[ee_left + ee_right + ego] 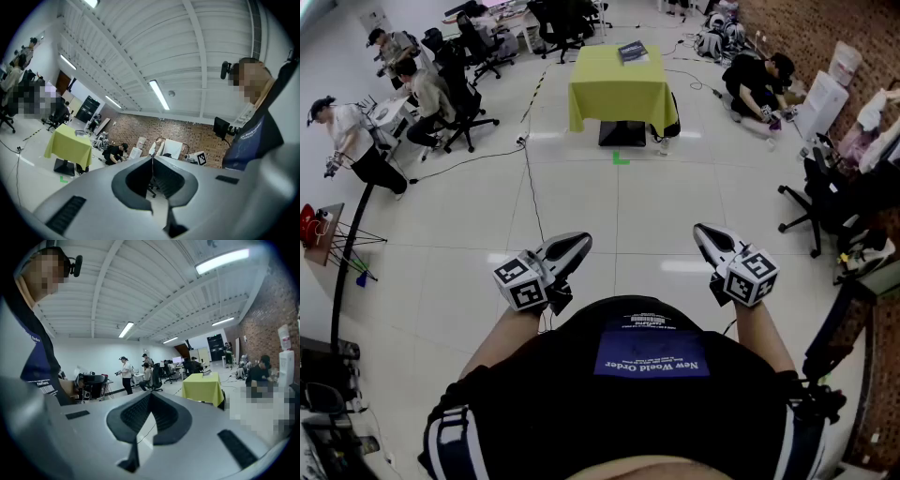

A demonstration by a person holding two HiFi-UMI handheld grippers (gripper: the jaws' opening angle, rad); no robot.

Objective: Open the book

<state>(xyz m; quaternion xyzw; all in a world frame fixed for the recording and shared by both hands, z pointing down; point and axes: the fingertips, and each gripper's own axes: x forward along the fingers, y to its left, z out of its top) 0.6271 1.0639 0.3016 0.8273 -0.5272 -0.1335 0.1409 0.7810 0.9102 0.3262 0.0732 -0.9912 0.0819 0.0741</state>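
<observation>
The book is seen near the far edge of the yellow-covered desk, upper centre. Open floor is left between the desk and the left gripper and right gripper, whose fingers are pressed together on nothing.

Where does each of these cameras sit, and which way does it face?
Head view: on the person's head, facing down and forward to the yellow table and book; chest, forearms, left gripper, right gripper show.
Left gripper view: on the left gripper, along its shut jaws toward a brick wall; chest at right.
Right gripper view: on the right gripper, along its shut jaws toward a white wall; chest at left.
Shared: all three see the yellow table.
</observation>
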